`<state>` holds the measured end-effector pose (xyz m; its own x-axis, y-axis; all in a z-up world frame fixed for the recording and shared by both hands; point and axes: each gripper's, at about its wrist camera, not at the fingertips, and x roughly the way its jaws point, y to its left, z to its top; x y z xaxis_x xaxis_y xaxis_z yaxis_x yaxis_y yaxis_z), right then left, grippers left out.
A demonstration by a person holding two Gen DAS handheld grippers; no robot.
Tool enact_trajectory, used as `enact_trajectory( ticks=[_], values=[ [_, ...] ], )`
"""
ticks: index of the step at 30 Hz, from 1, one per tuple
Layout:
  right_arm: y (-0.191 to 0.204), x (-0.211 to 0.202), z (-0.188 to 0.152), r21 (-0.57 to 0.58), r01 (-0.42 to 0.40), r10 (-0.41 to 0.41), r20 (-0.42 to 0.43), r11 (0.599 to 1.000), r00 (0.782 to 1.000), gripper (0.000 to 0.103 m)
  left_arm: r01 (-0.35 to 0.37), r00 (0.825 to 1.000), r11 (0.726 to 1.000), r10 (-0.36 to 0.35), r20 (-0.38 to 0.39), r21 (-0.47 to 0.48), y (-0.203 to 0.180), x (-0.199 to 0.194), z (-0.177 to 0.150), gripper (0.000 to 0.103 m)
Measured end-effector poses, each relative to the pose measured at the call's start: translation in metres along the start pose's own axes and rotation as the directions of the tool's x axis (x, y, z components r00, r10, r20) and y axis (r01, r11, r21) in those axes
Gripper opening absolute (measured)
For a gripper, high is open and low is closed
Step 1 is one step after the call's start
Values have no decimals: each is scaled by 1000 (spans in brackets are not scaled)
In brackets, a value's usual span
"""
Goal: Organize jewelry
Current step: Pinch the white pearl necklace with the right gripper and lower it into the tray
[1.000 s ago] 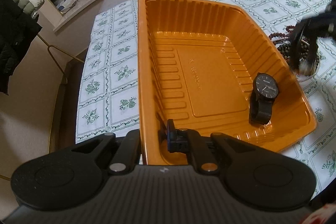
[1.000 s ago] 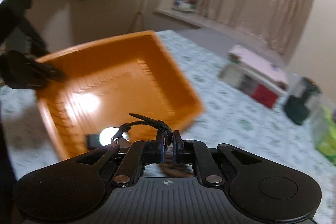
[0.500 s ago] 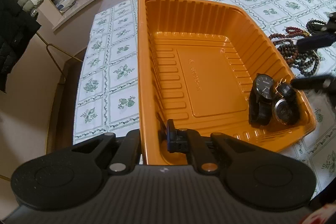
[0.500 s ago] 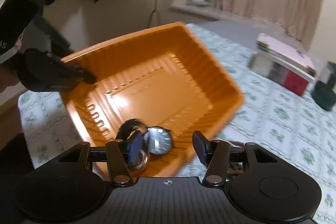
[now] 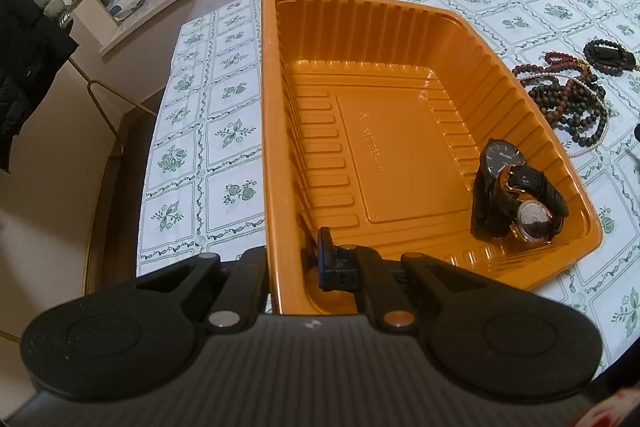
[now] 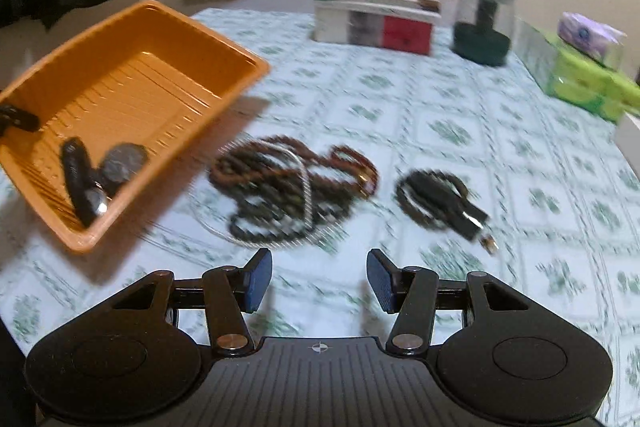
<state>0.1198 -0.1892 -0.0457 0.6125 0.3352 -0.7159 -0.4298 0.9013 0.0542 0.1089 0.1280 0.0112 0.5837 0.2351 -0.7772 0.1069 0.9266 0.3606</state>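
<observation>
My left gripper (image 5: pixel 294 259) is shut on the near rim of the orange tray (image 5: pixel 276 131). Two watches lie in the tray's right corner: a black one (image 5: pixel 490 187) and one with a rose-gold case (image 5: pixel 534 219). They also show in the right wrist view (image 6: pixel 94 175) inside the tray (image 6: pixel 160 19). My right gripper (image 6: pixel 318 281) is open and empty above the tablecloth. Ahead of it lie a tangle of bead necklaces (image 6: pixel 288 187) and a black bead bracelet with a tassel (image 6: pixel 440 199). The bead necklaces (image 5: pixel 568 99) lie right of the tray.
A stack of books (image 6: pixel 374 15), a dark jar (image 6: pixel 482 27) and green tissue packs (image 6: pixel 588 83) stand at the table's far side. The table's left edge (image 5: pixel 160 155) drops to a chair and a hanging jacket (image 5: pixel 24 39).
My right gripper has opened and let the rose-gold watch fall into the tray beside the black one. It has then swung right, away from the tray, toward the beads. The left gripper has not moved.
</observation>
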Motion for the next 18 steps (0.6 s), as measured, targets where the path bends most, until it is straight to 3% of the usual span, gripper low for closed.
enact_trajectory(
  ticks=[8,10,11,12,18],
  values=[
    [-1,10,8,26,-29,28,46,999,999,52,3,1000,1000,-3,-10,-9,1,2,1,6],
    [2,16,14,14,-29,28,56,999,998,41,3,1000,1000,-3,-11,-11,1,3,0,6],
    [3,21,17,5,-31,31,51,999,998,26,3,1000,1000,-4,-11,-13,1,3,0,6],
    [3,26,20,-3,-33,34,43,999,999,20,4,1000,1000,-4,-12,-14,1,3,0,6],
    [7,48,23,-42,-28,28,-6,999,1000,19,4,1000,1000,-4,-13,-15,1,3,0,6]
  ],
)
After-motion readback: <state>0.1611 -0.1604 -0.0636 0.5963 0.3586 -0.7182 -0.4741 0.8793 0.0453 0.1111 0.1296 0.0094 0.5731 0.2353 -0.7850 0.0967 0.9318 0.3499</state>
